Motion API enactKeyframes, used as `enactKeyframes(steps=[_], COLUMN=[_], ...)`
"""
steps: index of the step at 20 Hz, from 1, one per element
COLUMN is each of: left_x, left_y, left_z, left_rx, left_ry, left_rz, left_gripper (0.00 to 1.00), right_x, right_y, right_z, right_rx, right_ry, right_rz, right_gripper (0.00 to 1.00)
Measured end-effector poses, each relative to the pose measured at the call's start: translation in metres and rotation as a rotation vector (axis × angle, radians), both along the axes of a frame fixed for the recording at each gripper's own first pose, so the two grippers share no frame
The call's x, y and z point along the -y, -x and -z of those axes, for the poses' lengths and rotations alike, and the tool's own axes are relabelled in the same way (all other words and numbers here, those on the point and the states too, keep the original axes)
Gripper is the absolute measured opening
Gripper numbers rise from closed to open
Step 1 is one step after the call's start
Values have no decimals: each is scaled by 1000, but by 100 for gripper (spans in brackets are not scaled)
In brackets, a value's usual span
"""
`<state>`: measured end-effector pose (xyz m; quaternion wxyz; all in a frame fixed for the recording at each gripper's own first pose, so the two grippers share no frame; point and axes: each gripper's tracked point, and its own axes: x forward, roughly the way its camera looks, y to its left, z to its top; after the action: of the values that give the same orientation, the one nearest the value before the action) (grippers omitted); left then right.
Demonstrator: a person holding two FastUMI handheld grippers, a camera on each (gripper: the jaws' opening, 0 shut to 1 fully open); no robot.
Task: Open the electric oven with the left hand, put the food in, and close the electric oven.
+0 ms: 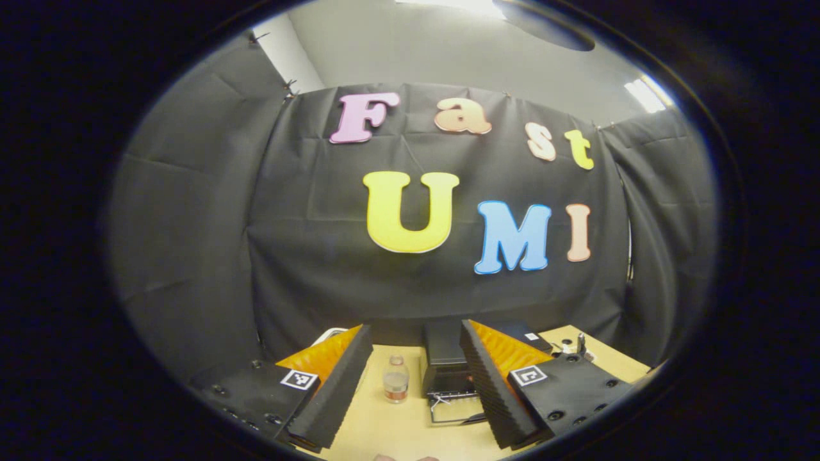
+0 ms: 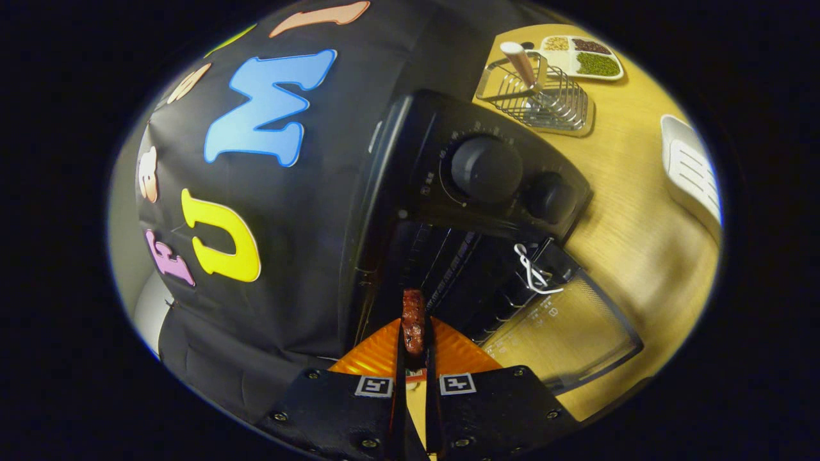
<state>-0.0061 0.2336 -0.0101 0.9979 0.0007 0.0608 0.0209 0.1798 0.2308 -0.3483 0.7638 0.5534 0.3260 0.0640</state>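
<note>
Right gripper (image 2: 414, 358) clamped on the food (image 2: 413, 328), a small, probably soft and greasy piece pinched mid-body just ahead of the fingertips at the open oven (image 2: 448, 211); left gripper (image 1: 416, 378) fingers apart, holding nothing, oven beyond them.

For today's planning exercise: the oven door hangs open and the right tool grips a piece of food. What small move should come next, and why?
Probably ease the right tool forward, carrying the sausage-like food through the opening of the oven. The glass door is already down, the food sits pinched between both fingers just in front of the dark cavity, and the left tool is open and well back.
</note>
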Motion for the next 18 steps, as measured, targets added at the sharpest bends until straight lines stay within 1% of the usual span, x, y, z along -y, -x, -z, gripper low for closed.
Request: enactKeyframes(steps=[1,3,4,5,6,7,8,9,10,12,13,14,15,16,17,18], left_x=[-9,-22,-28,-32,-34,-34,-34,-33,-34,-31,-29,-29,-27,-24,-20,-15], left_y=[3,9,10,9,8,8,7,6,4,-1,-2,-3,-4,-5,-6,-7], left_z=[4,12,17,20,24,26,26,26,26,29,28,28,28,27,28,29], left_rx=[-12,-37,-46,-52,-57,-60,-61,-60,-60,-61,-59,-57,-52,-47,-44,-46], left_ry=[7,42,53,56,55,53,51,51,51,54,59,63,72,84,94,99], left_rz=[-17,-41,-50,-56,-56,-52,-44,-35,-25,-10,-3,0,4,12,21,36], left_gripper=[98,98,90,90,98,94,94,90,94,94,94,94,94,98,98,94], right_x=[-2,-6,-6,-7,-9,-10,-9,-7,-3,0,4,7,8,12,13,17], right_y=[-7,-15,-20,-24,-27,-28,-28,-28,-29,-31,-30,-30,-32,-32,-32,-31], right_z=[5,14,18,23,28,29,33,35,37,36,36,35,34,34,30,31], right_rx=[-13,-33,-38,-52,-60,-65,-72,-68,-65,-63,-65,-60,-52,-46,-34,-37], right_ry=[-8,-22,-23,-15,-7,1,44,103,164,280,344,402,454,510,544,596], right_rz=[15,52,73,89,95,98,97,98,92,77,68,58,52,44,36,26], right_gripper=[12,12,12,12,12,12,12,12,14,19,24,25,30,30,34,35])
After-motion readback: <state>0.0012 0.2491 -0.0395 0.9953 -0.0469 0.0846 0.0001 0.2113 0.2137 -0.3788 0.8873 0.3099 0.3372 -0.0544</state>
